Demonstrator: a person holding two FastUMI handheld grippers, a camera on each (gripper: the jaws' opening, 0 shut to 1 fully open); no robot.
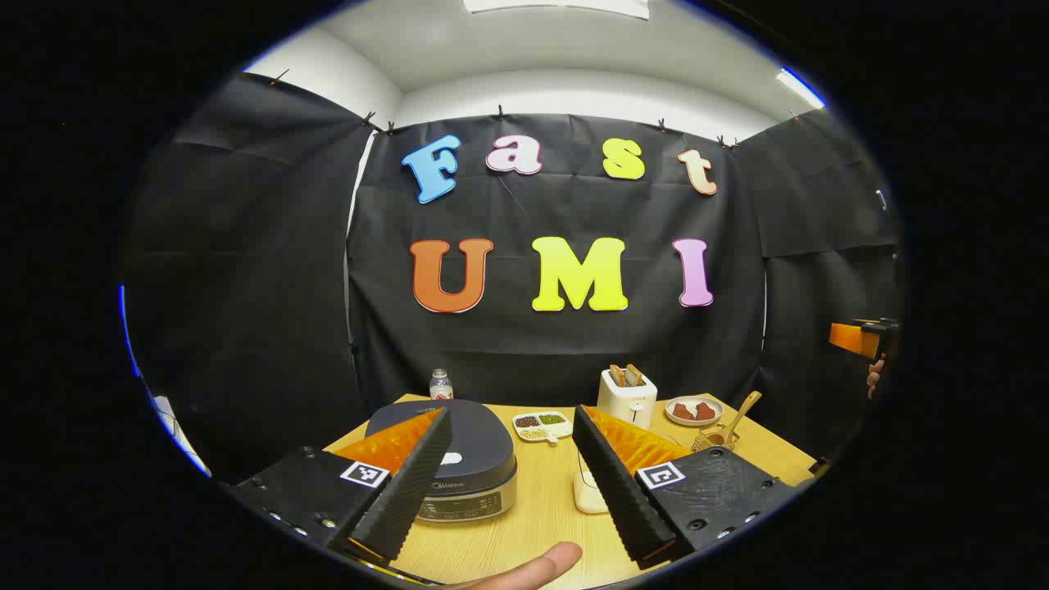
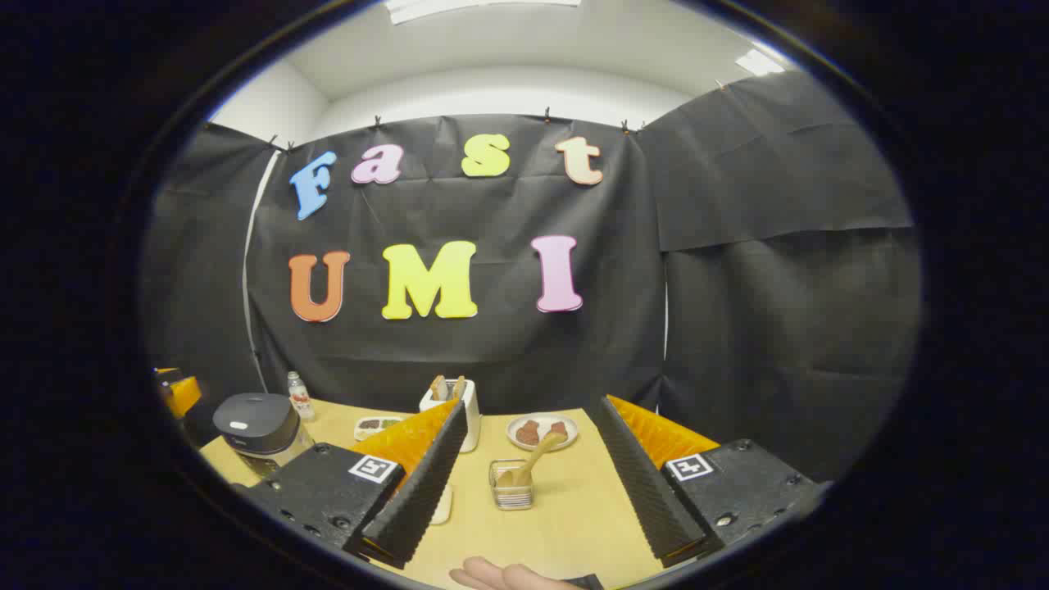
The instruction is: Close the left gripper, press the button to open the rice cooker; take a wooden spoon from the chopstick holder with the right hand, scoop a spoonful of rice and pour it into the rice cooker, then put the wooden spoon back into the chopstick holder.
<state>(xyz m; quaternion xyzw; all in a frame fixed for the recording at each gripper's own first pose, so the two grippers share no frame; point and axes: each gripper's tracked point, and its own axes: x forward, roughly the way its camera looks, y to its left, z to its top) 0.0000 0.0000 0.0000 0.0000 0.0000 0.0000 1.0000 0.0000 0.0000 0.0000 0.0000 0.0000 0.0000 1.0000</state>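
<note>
Both grippers, left gripper (image 1: pixel 508 483) and right gripper (image 2: pixel 533 483), hover level with fingers spread wide; rice cooker (image 1: pixel 459 459) at ten o'clock, wooden spoon (image 2: pixel 531 460) standing in chopstick holder (image 2: pixel 511 492) at twelve.

Staged recording booth, black cloth walls (image 2: pixel 778 287), wooden table (image 2: pixel 574 516), toaster (image 1: pixel 627 397)

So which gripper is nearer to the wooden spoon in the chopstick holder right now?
Right. The right gripper points straight at the wooden spoon, which lies between its open fingers. The left gripper faces the rice cooker, with the spoon off to its right.
</note>
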